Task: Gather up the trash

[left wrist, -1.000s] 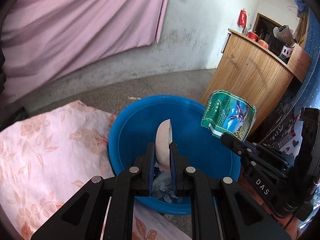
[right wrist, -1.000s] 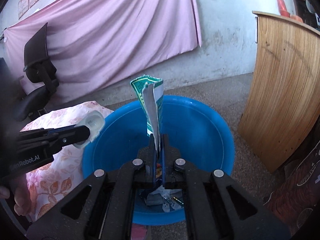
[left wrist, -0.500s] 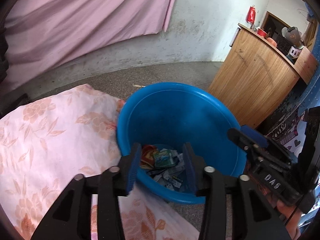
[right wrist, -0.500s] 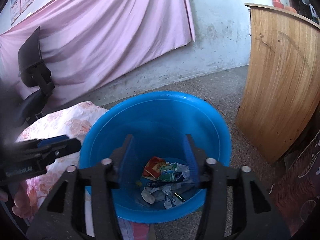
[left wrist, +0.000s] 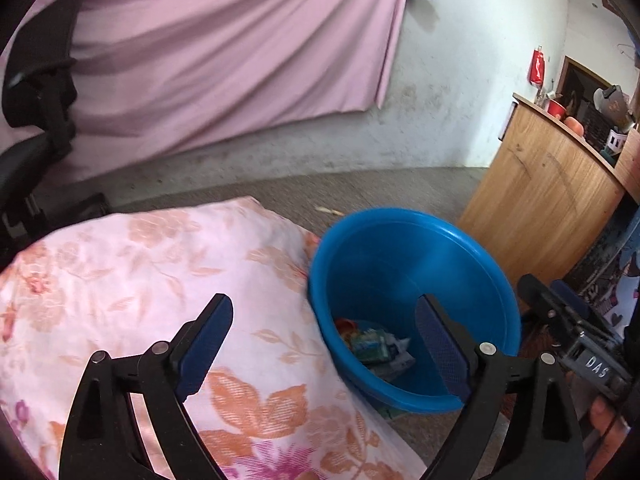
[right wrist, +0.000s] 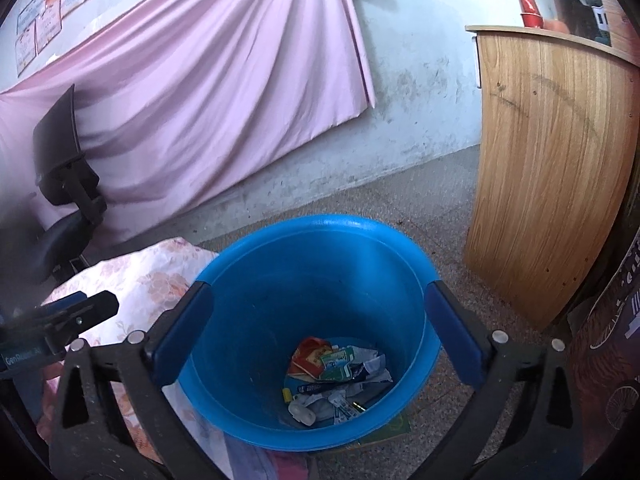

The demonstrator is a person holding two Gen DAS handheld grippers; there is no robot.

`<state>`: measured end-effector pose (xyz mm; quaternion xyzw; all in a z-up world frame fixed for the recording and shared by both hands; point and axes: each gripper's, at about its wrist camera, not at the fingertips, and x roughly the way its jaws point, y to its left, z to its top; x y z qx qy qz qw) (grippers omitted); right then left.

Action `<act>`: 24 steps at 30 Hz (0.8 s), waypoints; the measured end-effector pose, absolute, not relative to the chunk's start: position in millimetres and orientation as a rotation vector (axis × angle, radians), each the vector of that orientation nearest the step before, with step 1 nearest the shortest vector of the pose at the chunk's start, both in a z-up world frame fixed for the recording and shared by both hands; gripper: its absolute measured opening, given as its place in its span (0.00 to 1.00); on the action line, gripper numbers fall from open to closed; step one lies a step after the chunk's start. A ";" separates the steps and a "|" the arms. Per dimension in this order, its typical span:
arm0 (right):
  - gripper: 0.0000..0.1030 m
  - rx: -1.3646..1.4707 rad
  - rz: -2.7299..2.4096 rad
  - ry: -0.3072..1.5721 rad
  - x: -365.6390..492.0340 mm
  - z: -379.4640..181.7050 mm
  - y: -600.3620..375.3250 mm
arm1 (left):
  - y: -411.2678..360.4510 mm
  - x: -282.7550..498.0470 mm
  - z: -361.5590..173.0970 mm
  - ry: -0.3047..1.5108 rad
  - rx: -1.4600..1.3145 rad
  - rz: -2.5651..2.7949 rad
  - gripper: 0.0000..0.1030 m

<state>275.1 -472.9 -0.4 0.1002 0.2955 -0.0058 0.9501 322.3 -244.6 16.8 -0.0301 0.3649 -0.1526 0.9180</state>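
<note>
Both pieces you held have dropped into the tub; your left gripper and right gripper gape empty, trash collected, no more visible.

My matt black plastic fingers frame a glossy blue plastic tub; beside it, floral cloth, a wood-grain counter, rough speckled floor.

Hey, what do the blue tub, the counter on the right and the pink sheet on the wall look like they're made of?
Blue tub: likely moulded plastic, its smooth rim catching glossy highlights. Counter: wood or wood-look laminate, with vertical grain lines and a flat matte face. Pink sheet: thin woven fabric, hanging in soft folds.
</note>
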 end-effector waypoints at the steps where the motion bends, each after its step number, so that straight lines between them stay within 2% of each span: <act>1: 1.00 0.211 -0.016 0.594 274.3 1.7 -473.0 | -241.8 319.8 19.0 0.734 -0.060 -0.309 0.87; 5: 1.00 0.205 -0.027 0.567 269.4 10.6 -467.2 | -230.5 302.4 28.5 0.674 -0.087 -0.304 0.97; 13: 1.00 0.186 -0.021 0.497 241.9 32.1 -443.4 | -204.1 259.0 63.6 0.537 -0.081 -0.287 0.98; 24: 1.00 0.129 -0.033 0.319 168.5 84.5 -416.4 | -167.1 196.4 91.6 0.444 -0.083 -0.226 0.98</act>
